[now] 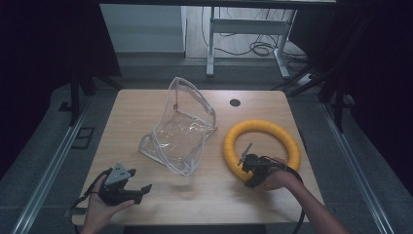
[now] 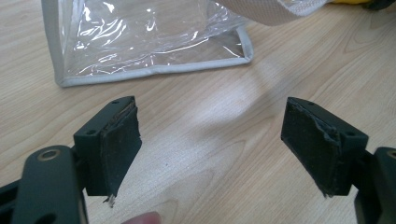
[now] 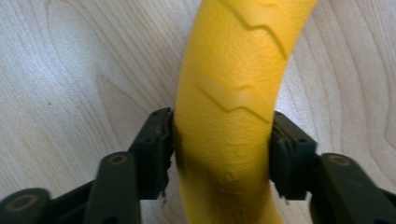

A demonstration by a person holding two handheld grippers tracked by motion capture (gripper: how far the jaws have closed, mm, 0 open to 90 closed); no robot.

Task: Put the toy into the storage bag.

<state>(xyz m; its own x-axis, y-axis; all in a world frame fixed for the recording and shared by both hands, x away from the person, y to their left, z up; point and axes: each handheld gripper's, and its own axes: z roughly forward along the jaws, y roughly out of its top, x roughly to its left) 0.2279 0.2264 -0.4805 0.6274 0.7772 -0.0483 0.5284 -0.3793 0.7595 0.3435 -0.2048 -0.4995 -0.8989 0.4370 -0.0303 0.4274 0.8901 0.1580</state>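
On the wooden table [image 1: 146, 105], which carries everything in the high view, the largest thing is a clear plastic bag [image 1: 181, 127] with pale grey edging, standing open near the middle with its mouth tilted toward the person. To its right, a little apart from it, lies a yellow foam ring [image 1: 263, 146], flat on the wood, its surface marked with zigzag grooves. A small dark round hole [image 1: 235, 102] sits in the tabletop beyond the ring.

The right tongs [image 1: 253, 168] are clenched on the near left part of the ring; in the right gripper view both pads press against the sides of the yellow tube [image 3: 229, 121], one on each side, with the table showing beneath.

The left tongs [image 1: 130, 190] rest in the person's left hand [image 1: 100, 204] near the front left edge of the table, well apart from the bag. In the left gripper view the jaws stand wide apart, released, with bare wood between them and the bag's lower corner [image 2: 149, 46] ahead.
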